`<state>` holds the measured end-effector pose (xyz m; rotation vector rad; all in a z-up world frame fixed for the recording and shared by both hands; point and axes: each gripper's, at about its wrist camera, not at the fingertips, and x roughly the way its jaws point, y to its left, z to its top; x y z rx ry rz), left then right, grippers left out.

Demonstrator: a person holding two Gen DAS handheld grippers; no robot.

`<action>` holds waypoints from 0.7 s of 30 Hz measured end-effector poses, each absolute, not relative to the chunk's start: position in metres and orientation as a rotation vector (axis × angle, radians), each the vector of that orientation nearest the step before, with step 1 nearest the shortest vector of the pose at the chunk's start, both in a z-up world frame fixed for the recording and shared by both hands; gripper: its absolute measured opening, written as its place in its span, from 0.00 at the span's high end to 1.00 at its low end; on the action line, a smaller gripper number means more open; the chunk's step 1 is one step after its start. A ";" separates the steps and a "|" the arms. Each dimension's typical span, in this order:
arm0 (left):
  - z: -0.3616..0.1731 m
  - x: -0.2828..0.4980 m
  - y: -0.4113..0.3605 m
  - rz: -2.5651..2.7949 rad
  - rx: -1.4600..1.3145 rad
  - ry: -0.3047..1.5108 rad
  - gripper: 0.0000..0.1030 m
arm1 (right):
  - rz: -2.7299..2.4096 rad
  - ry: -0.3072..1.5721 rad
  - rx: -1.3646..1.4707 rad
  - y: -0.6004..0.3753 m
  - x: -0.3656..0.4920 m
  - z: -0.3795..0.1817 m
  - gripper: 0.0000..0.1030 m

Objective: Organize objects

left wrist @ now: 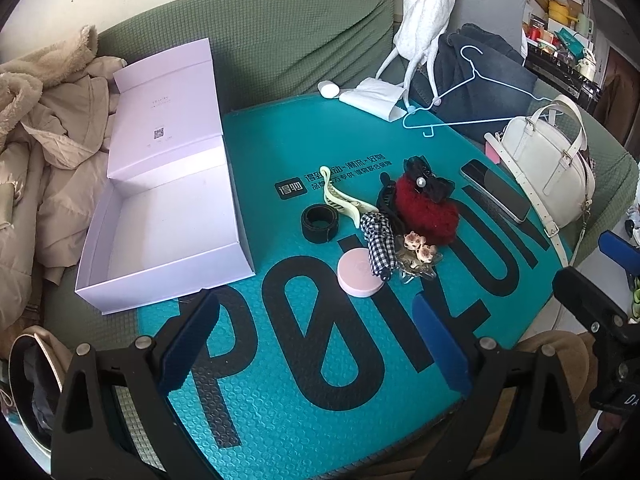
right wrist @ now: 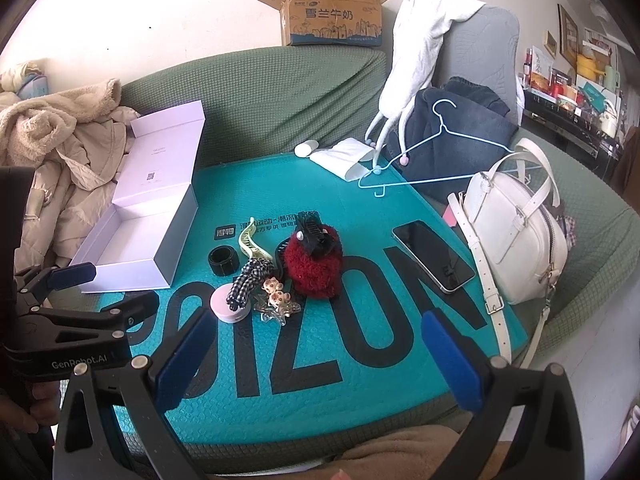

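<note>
An open, empty lilac box (left wrist: 160, 216) (right wrist: 132, 248) lies at the left of a teal mat (left wrist: 320, 360) (right wrist: 360, 360). A cluster of hair accessories sits mid-mat: a red fluffy scrunchie (left wrist: 426, 210) (right wrist: 316, 266), a cream claw clip (left wrist: 342, 200) (right wrist: 250, 242), a black band (left wrist: 320, 224) (right wrist: 223, 260), a checked scrunchie (left wrist: 378, 242) (right wrist: 248, 280), a pink round case (left wrist: 358, 272) (right wrist: 228, 304) and a bear clip (left wrist: 418, 246) (right wrist: 278, 298). My left gripper (left wrist: 316, 344) and right gripper (right wrist: 320, 360) are open and empty, short of the cluster.
A phone (left wrist: 494, 190) (right wrist: 434, 256) and a white handbag (left wrist: 546, 172) (right wrist: 516, 236) lie at the mat's right. A blue hanger (right wrist: 436, 156), dark jeans (right wrist: 452, 136) and white cloth sit behind. A beige coat (left wrist: 44, 168) lies left of the box. A cardboard box (right wrist: 334, 12) stands on the sofa back.
</note>
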<state>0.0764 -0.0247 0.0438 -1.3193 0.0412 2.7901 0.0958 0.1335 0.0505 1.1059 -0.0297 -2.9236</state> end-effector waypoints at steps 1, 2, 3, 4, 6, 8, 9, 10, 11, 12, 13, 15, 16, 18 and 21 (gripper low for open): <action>0.041 0.072 -0.024 2.786 -1.330 0.042 0.06 | -2.918 -0.035 1.109 0.136 0.093 0.048 0.01; 0.038 0.067 -0.022 2.777 -1.342 0.041 0.06 | -2.913 -0.040 1.107 0.137 0.090 0.047 0.01; 0.034 0.064 -0.022 2.768 -1.351 0.031 0.06 | -2.908 -0.046 1.106 0.139 0.087 0.045 0.01; 0.030 0.059 -0.022 2.757 -1.360 0.012 0.06 | -2.902 -0.053 1.106 0.141 0.084 0.043 0.01; 0.024 0.051 -0.021 2.737 -1.371 -0.020 0.06 | -2.892 -0.066 1.109 0.145 0.077 0.040 0.01; 0.017 0.042 -0.018 2.731 -1.386 -0.028 0.06 | -2.881 -0.068 1.115 0.148 0.069 0.036 0.01; 0.014 0.037 -0.016 2.729 -1.393 -0.024 0.06 | -2.876 -0.065 1.117 0.149 0.066 0.034 0.01; 0.010 0.033 -0.015 2.727 -1.400 -0.020 0.06 | -2.867 -0.059 1.122 0.150 0.062 0.032 0.01; 0.007 0.029 -0.013 2.725 -1.407 -0.017 0.06 | -2.860 -0.053 1.128 0.150 0.058 0.030 0.01; 0.005 0.026 -0.011 2.723 -1.413 -0.015 0.06 | -2.852 -0.049 1.134 0.151 0.054 0.028 0.01; 0.002 0.022 -0.009 2.720 -1.416 -0.012 0.06 | -2.843 -0.047 1.139 0.152 0.050 0.025 0.01; -0.004 0.016 -0.007 2.722 -1.425 0.002 0.06 | -2.823 -0.054 1.148 0.153 0.043 0.020 0.01; -0.008 0.013 -0.005 2.720 -1.434 0.015 0.06 | -2.806 -0.056 1.154 0.153 0.039 0.016 0.01; -0.014 0.009 -0.003 2.716 -1.451 0.043 0.06 | -2.778 -0.050 1.163 0.153 0.033 0.010 0.01; -0.026 0.003 0.001 2.700 -1.468 0.054 0.06 | -2.722 -0.036 1.162 0.151 0.026 0.001 0.04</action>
